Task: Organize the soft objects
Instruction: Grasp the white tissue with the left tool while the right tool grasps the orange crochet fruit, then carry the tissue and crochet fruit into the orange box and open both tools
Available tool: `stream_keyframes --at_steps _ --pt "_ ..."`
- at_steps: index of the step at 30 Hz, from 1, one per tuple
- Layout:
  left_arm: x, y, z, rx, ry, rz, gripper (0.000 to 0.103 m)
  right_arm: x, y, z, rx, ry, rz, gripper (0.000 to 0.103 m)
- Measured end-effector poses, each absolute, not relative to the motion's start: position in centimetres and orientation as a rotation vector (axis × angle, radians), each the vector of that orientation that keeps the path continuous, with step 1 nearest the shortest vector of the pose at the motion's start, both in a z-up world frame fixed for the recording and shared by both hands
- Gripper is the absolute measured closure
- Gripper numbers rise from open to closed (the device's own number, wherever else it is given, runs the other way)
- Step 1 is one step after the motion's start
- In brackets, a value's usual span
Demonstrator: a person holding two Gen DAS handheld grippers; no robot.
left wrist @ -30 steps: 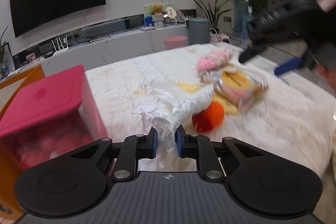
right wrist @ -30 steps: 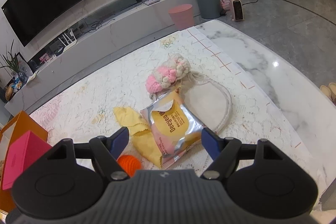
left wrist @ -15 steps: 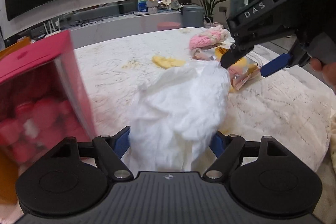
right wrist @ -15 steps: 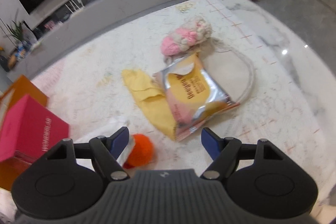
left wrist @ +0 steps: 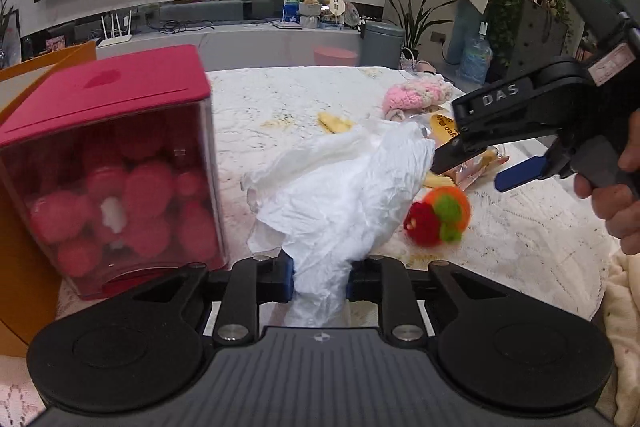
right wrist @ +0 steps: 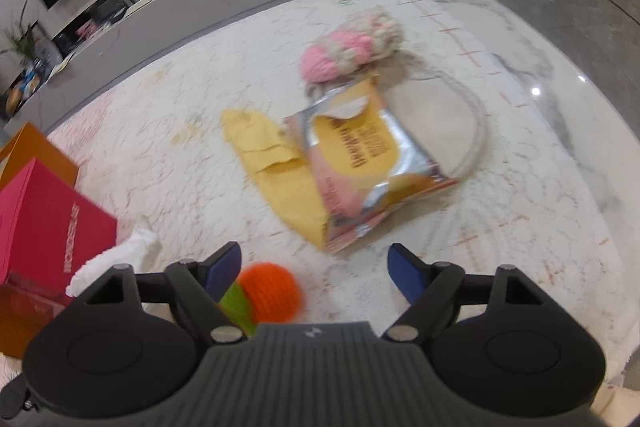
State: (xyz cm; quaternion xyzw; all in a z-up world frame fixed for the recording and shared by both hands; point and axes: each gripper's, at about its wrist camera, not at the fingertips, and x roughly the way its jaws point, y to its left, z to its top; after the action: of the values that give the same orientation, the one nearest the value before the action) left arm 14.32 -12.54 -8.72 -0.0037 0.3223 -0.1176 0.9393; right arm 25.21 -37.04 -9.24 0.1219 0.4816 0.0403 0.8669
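My left gripper (left wrist: pixel 320 277) is shut on a crumpled white tissue (left wrist: pixel 344 195), which bulges out ahead of the fingers above the white lace tablecloth (left wrist: pixel 520 247). An orange, red and green knitted ball (left wrist: pixel 438 215) lies just right of the tissue; it also shows in the right wrist view (right wrist: pixel 266 293). My right gripper (right wrist: pixel 314 267) is open and empty, above a silver and yellow snack packet (right wrist: pixel 364 155), a yellow cloth (right wrist: pixel 276 167) and a pink knitted toy (right wrist: pixel 348 49). It shows at the right of the left wrist view (left wrist: pixel 488 167).
A red-lidded clear box (left wrist: pixel 108 163) of pink balls stands at the left, in front of an orange box (left wrist: pixel 24 259). A beige round pad (right wrist: pixel 444 123) lies under the packet. The bare marble table top (right wrist: pixel 560 75) is to the right.
My left gripper opened about half a second ago and has closed again on the tissue, which hangs lower and more spread out. My right gripper has moved down and toward the knitted ball.
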Motion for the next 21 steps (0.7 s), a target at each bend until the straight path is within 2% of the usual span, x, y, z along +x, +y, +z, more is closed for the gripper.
stream_keyframes --at_steps 13,21 --pt "15.2 -11.8 -9.4 -0.056 0.676 -0.226 0.078 25.5 -32.8 -11.4 0.093 1.135 0.192 0.024" --pt "14.8 -13.0 -9.0 0.002 0.672 -0.229 0.081 25.0 -32.2 -11.2 0.02 1.118 0.213 0.049"
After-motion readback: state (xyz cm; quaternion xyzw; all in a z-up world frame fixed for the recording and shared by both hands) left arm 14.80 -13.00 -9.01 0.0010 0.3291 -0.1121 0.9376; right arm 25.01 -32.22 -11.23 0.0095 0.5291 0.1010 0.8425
